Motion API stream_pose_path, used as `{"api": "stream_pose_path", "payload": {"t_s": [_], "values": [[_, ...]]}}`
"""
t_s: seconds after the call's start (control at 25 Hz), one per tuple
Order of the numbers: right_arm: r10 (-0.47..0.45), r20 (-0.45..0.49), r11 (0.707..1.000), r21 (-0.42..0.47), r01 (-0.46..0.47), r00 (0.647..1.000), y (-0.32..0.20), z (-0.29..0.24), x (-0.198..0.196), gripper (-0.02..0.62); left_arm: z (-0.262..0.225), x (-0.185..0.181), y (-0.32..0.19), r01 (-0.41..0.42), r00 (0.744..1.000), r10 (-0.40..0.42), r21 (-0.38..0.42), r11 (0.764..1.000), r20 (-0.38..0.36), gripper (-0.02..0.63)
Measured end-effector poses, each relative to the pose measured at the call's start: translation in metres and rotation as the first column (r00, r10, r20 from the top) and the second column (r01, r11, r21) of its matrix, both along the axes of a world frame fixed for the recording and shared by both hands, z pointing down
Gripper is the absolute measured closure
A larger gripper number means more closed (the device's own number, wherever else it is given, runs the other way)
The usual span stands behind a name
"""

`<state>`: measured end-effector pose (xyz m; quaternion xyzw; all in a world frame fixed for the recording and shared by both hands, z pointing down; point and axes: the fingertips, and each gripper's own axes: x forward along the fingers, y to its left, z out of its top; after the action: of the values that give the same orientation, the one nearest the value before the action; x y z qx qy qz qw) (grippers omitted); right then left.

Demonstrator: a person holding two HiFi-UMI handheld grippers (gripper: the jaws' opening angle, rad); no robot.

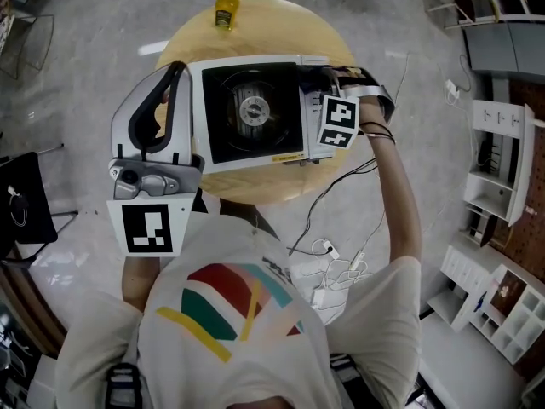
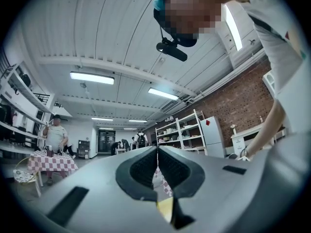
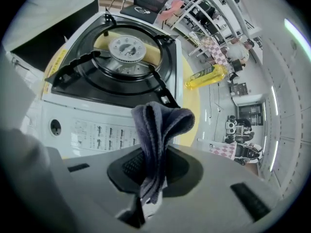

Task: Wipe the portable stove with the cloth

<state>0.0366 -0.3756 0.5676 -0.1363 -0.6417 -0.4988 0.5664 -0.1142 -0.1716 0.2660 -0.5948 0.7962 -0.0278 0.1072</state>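
Note:
The portable stove, white with a black burner well, sits on the round wooden table. My right gripper is at the stove's right edge, over the control side. In the right gripper view it is shut on a dark blue-grey cloth, which stands up folded from the jaws just above the stove's white front panel; the burner lies beyond. My left gripper hovers beside the stove's left side. It points up at the ceiling in the left gripper view, shut and holding nothing.
A yellow bottle stands at the table's far edge, also in the right gripper view. Cables trail on the floor at the right. A black chair stands left, white shelving right. A person stands far off.

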Motion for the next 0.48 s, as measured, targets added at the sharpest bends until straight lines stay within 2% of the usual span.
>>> {"api": "stream_pose_path", "payload": {"t_s": [0.48], "values": [[0.039,-0.007,0.999,-0.027,-0.039,0.999,0.051,0.0,0.061,0.563,-0.009,0.011,-0.005,-0.083,0.997,0.084,0.032,0.996,0.0,0.598]]}}
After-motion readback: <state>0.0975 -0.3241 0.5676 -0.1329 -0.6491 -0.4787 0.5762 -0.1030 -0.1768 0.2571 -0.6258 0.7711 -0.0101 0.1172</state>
